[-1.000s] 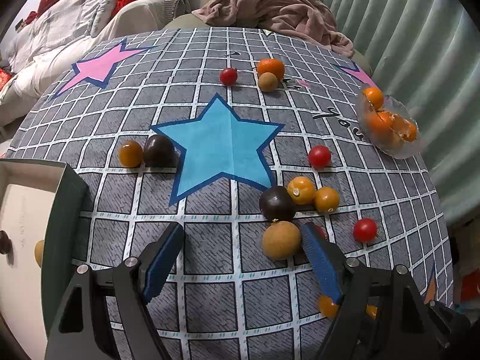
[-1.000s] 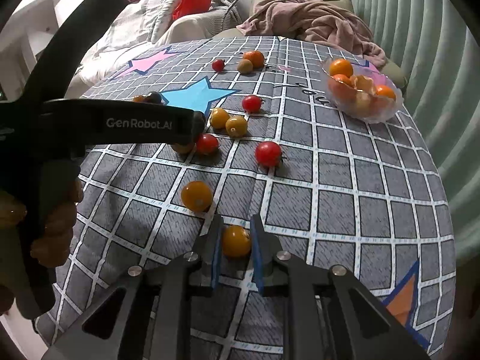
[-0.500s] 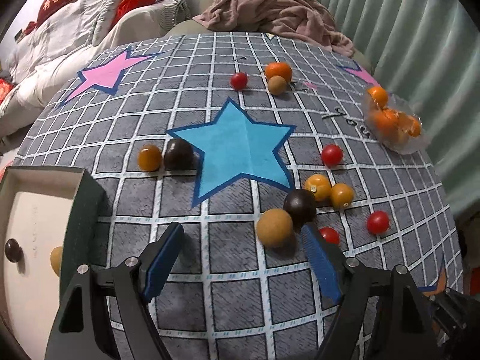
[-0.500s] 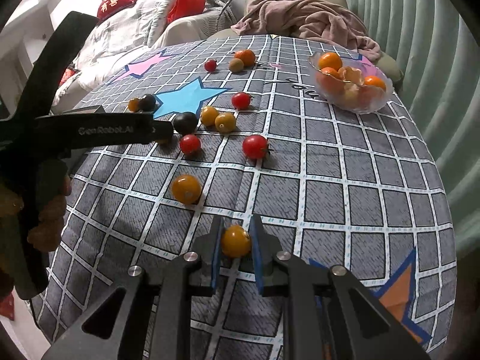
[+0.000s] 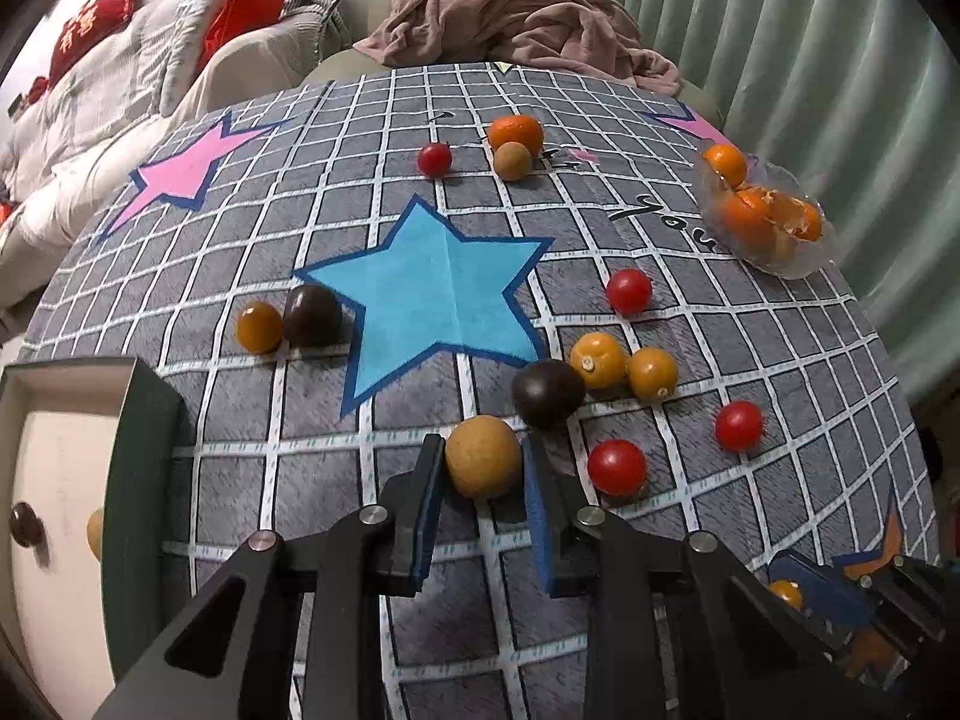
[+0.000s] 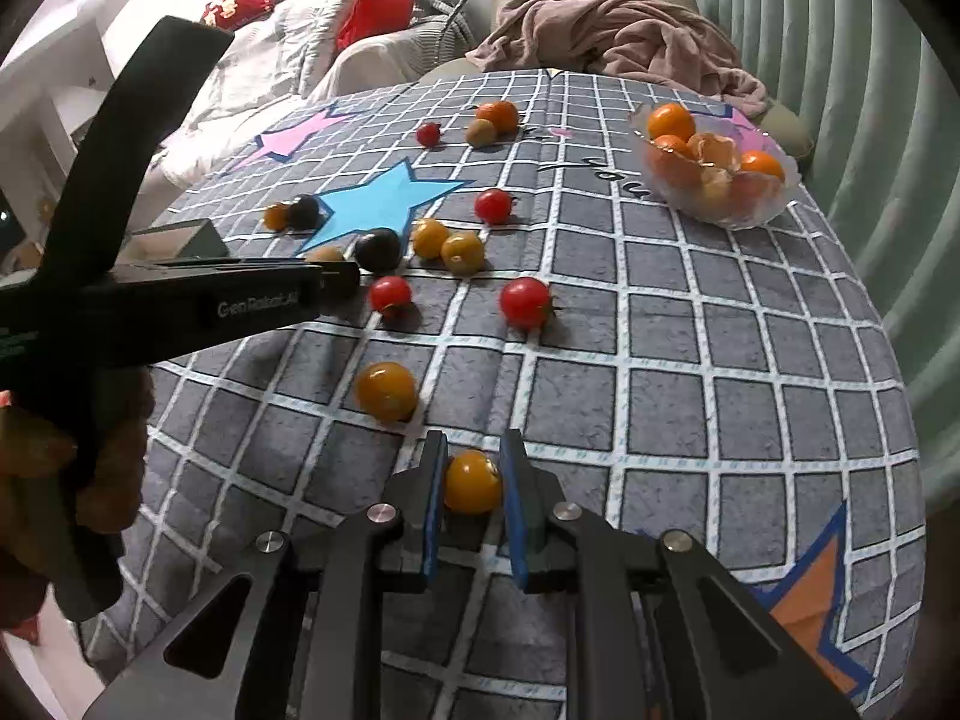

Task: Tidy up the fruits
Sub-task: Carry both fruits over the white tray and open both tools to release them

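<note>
My left gripper (image 5: 483,461) is shut on a tan round fruit (image 5: 483,456) on the grid tablecloth, just in front of a dark plum (image 5: 547,393). My right gripper (image 6: 473,483) is shut on a small orange tomato (image 6: 472,482) and holds it above the cloth near the front edge. Loose fruit lie around: red tomatoes (image 5: 617,467), yellow-orange tomatoes (image 5: 599,359), a second dark plum (image 5: 312,315) and an orange (image 5: 515,131). The left gripper's body (image 6: 180,300) crosses the left of the right wrist view.
A clear bowl of oranges (image 5: 774,222) stands at the table's right edge. An open box (image 5: 138,450) with a white inside sits at the left, holding a small dark fruit (image 5: 25,523). A sofa with a brown blanket (image 5: 528,18) lies beyond the table.
My left gripper has moved forward and its jaws have closed from wide open onto the tan fruit. My right gripper keeps its hold on the orange tomato and has lifted slightly.
</note>
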